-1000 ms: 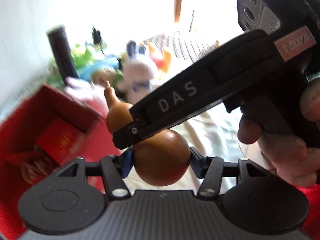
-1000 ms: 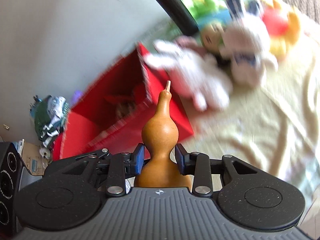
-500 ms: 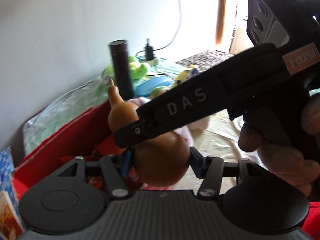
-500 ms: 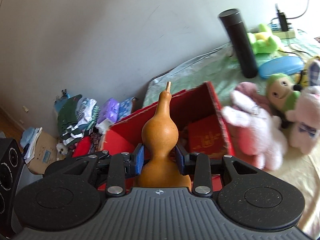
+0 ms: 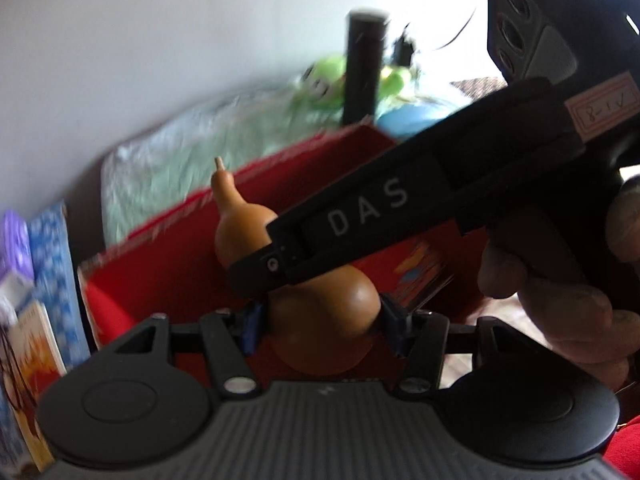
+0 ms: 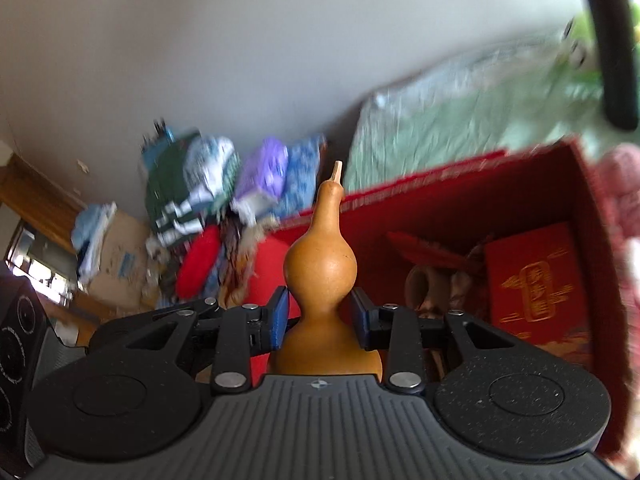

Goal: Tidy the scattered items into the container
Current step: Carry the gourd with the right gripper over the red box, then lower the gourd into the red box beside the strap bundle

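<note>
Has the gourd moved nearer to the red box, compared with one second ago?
Yes. The gourd, then short of the red box in the right wrist view, now stands in front of its open inside.

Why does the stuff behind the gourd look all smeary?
Left wrist view: the gourd and left gripper look sharp, the red box and bedding behind streak. Right wrist view: same, with the clothes pile smeared; window glare upper right in the left view.

We see a tan gourd [image 6: 320, 264] (stem up) upright above our open red box [image 6: 460, 196], which already holds items.
</note>
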The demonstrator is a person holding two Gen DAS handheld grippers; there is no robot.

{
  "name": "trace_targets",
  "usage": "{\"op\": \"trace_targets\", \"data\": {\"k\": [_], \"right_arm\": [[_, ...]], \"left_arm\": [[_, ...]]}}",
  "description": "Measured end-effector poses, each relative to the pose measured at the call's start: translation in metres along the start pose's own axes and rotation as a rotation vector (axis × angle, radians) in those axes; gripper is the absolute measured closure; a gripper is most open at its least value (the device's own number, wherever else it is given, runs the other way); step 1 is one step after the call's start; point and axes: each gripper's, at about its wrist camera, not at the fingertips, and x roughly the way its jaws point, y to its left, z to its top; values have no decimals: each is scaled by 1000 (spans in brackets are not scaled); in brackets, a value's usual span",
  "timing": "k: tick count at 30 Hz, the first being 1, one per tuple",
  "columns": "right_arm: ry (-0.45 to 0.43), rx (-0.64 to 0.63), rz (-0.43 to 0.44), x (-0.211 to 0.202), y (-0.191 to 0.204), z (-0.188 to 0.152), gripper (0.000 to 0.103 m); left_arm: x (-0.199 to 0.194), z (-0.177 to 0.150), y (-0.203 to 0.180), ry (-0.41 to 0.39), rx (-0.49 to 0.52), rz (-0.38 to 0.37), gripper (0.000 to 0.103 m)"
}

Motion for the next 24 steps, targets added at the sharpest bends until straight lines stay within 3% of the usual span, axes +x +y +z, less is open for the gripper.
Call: {"op": "trace_targets", "data": {"k": [6,13,18,24], "right_arm": [[178,76,42,49,-22,8,68],[299,134,17,75,-34,4,69],[341,116,-63,78,-32,3,69],[308,226,-118,70,-51,0,68]], "left_arm": [[43,-6,24,142,-37,42,44],[77,-8,44,280,-100,-4,44],[99,1,48,389,-99,-32,44],[116,13,42,424,-52,-31,46]]}}
